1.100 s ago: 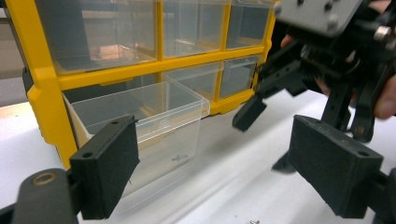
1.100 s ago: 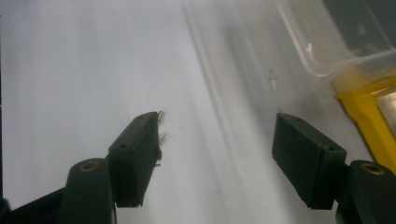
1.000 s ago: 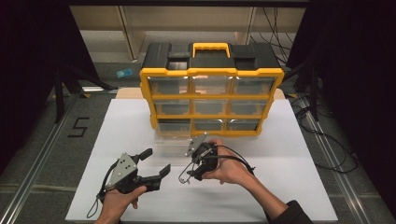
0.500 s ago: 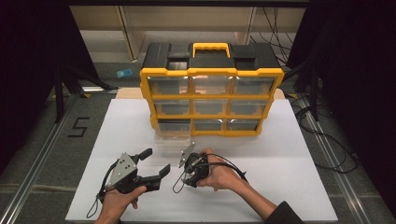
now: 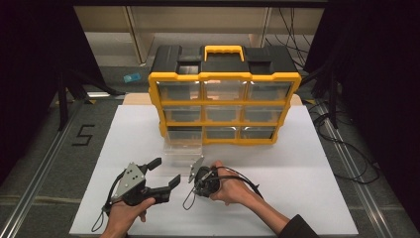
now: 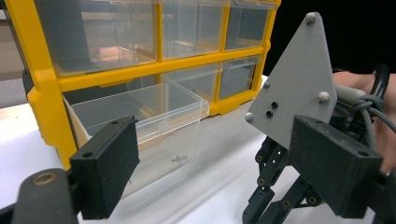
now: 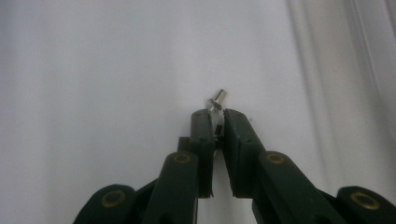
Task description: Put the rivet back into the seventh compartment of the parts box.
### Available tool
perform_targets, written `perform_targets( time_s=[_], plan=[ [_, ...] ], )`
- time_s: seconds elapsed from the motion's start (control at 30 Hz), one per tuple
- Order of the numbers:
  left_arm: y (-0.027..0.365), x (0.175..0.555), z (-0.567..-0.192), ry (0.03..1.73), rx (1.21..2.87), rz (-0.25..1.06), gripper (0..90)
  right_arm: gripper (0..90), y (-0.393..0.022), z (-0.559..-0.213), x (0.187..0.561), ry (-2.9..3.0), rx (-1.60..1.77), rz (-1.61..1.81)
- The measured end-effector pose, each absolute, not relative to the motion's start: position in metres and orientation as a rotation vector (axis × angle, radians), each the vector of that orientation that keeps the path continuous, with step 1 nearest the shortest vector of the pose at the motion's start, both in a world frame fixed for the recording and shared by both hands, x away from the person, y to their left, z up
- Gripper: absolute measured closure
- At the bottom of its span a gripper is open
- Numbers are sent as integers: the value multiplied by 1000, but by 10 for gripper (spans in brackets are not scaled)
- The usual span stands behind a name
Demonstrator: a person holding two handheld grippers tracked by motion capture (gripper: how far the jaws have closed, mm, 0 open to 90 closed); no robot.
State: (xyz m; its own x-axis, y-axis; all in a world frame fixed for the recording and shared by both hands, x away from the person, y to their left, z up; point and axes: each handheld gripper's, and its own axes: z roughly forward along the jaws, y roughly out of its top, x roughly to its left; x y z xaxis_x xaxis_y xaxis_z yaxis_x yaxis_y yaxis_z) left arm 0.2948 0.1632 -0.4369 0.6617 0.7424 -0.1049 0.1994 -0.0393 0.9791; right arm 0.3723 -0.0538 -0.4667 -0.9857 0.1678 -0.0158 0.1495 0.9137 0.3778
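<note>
My right gripper (image 7: 215,122) has its two black jaws pinched almost together on a small silver screw (image 7: 218,98); the screw sticks out past the jaw tips toward one o'clock in the right gripper view, its shaft caught in the narrow slit between them; below it lies the bare white tabletop (image 7: 93,70), and at the two o'clock edge of that view runs a blurred pale band that I cannot identify; from the high view my right gripper (image 5: 197,174) sits at the near middle of the table, my right hand (image 5: 232,186) wrapped round it, its grey three-cornered plate tipped up toward twelve o'clock.

My left gripper (image 6: 224,158) stands wide open and holds nothing; its jaws frame the scene in the left gripper view, one pad at eight o'clock and the other at four o'clock; in the high view my left gripper (image 5: 163,173) lies just at nine o'clock of the right one, apart from it, with my left hand (image 5: 126,215) on its grip.

Beyond both grippers, at twelve o'clock, a clear plastic drawer (image 5: 183,151) is drawn out of the bottom-left slot of the yellow-framed organiser (image 5: 225,99); through the drawer's (image 6: 149,126) clear wall I see a small dark fleck low on the front, too small to name; the organiser (image 6: 42,88) holds three rows of three clear drawers under a black top with a yellow handle (image 5: 224,49); it stands at the far middle of the white table (image 5: 307,168).
</note>
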Motion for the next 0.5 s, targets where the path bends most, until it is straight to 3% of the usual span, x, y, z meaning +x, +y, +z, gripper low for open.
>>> perform_targets(
  time_s=[0.5],
  plan=[
    [164,294,-437,798,1589,526,160,828,-69,-435,383,2906,283,808]
  ],
)
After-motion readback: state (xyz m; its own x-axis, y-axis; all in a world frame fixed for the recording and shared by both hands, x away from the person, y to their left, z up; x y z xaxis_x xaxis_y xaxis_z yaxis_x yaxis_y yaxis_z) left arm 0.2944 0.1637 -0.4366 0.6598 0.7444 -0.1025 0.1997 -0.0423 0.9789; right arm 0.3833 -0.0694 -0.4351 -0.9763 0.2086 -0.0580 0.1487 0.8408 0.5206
